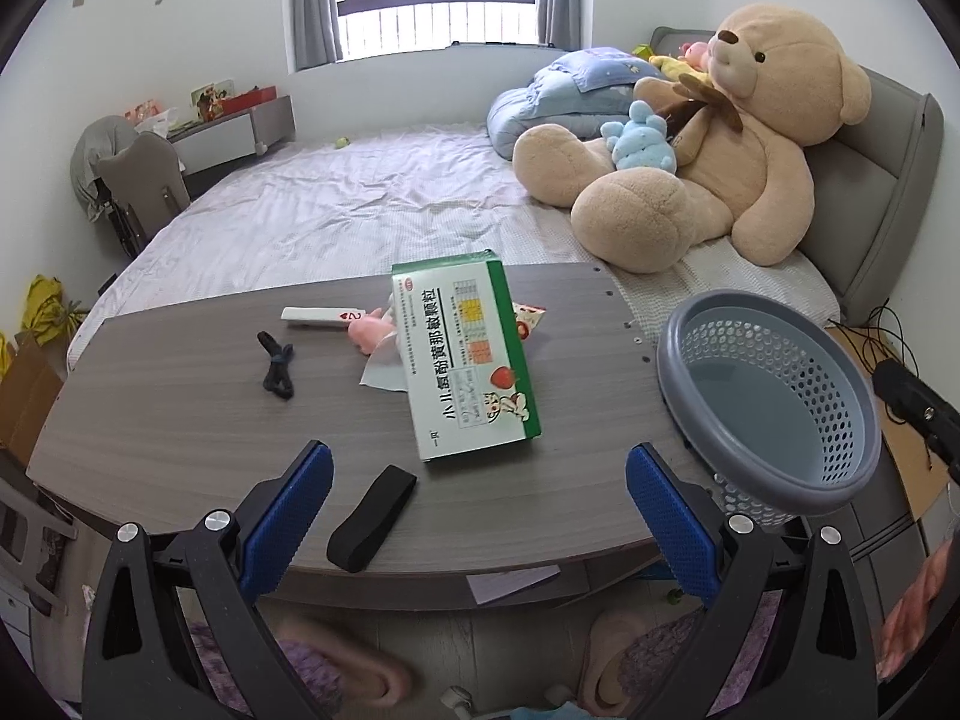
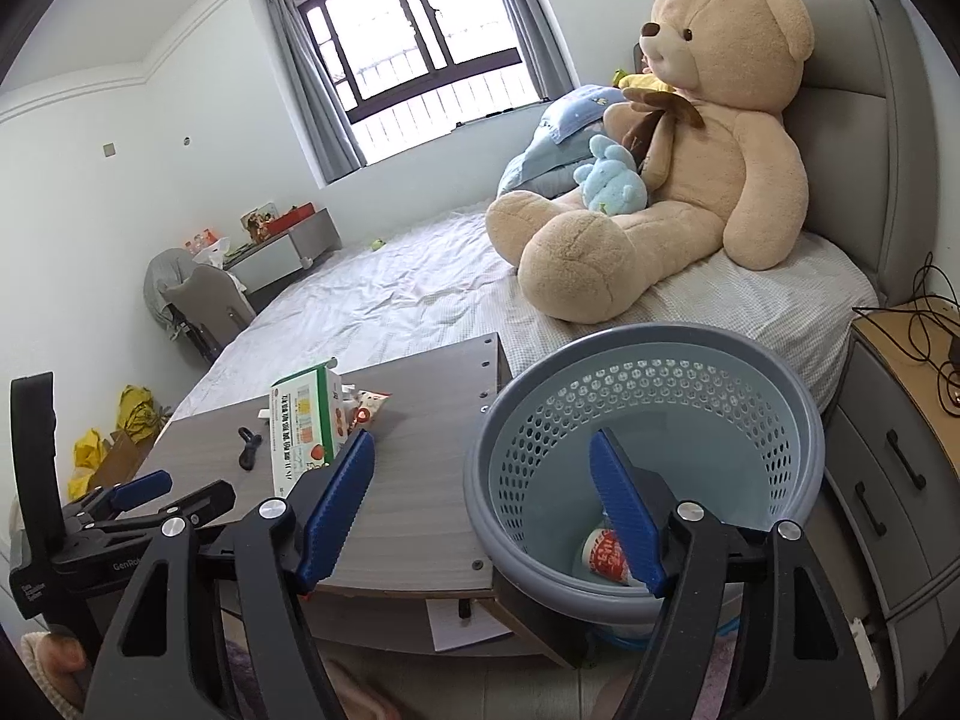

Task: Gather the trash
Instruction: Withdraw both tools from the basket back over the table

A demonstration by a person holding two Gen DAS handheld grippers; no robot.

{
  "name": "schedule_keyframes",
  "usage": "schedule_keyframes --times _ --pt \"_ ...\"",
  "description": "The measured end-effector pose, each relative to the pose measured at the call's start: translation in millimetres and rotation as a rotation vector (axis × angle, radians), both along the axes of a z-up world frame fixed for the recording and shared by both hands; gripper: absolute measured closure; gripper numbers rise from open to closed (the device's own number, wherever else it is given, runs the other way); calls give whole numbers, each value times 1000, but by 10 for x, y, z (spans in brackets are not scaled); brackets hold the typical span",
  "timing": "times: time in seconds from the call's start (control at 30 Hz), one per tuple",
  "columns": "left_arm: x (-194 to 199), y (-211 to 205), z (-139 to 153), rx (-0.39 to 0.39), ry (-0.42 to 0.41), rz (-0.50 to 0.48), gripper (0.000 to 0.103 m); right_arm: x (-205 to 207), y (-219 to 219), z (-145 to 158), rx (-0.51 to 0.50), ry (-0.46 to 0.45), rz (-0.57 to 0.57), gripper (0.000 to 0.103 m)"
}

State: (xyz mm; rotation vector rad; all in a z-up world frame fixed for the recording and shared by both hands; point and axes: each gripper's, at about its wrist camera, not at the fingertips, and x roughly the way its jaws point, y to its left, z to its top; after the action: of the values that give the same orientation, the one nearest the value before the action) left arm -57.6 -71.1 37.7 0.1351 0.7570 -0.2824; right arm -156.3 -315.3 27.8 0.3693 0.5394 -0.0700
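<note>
Table: grey wood-grain top [image 1: 180, 420] pushed against the bed [image 1: 336, 210], trash scattered across its middle.
Left gripper: mine [image 1: 480, 498], jaws spread wide and holding nothing, hanging over the near edge of the table; blue pads [image 1: 288, 516] bare.
Right gripper: mine [image 2: 480, 504], jaws wide apart and grasping nothing; left pad over the table edge, right pad over the basket mouth.
Basket: grey-blue, perforated wall [image 2: 636, 396], standing at the right end of the table, just beside it; also seen from the left wrist [image 1: 774, 396].
Cup: small paper one with red print [image 2: 606, 555], lying on its side on the basket floor, partly behind my right pad.
Box: green and white medicine carton [image 1: 465, 360], flat on the table centre, one end resting on other litter.
Wrappers: clear sheet [image 1: 384, 366] and a red-printed packet [image 1: 531, 318] poking out from under the box; a pink scrap [image 1: 366, 330] beside them, what it is I cannot tell.
White strip: narrow, flat piece [image 1: 321, 316] behind the pink scrap, well back on the table.
Black band: flat loop [image 1: 372, 519] near the front edge, between my left jaws in the left wrist view but not touched.
Black tie: small knotted cord [image 1: 277, 372] left of the box, apart from it.
Bear: big tan plush [image 1: 720, 144] sitting on the bed against the headboard, blue toy [image 1: 642, 138] in its lap.
</note>
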Motion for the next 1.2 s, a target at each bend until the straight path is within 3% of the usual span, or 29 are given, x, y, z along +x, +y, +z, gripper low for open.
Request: schedule_keyframes --times 0.23,0.53,0.87,1.2 --pt "141 191 -66 -14 -4 -8 7 127 134 -56 -27 56 -21 32" --pt "290 583 -148 -3 7 56 7 294 446 -69 -50 95 41 32" --pt "685 1006 -254 21 24 128 7 731 767 -185 -81 134 96 32" --pt "957 1124 -353 51 23 117 7 1135 1180 -282 -89 164 151 32"
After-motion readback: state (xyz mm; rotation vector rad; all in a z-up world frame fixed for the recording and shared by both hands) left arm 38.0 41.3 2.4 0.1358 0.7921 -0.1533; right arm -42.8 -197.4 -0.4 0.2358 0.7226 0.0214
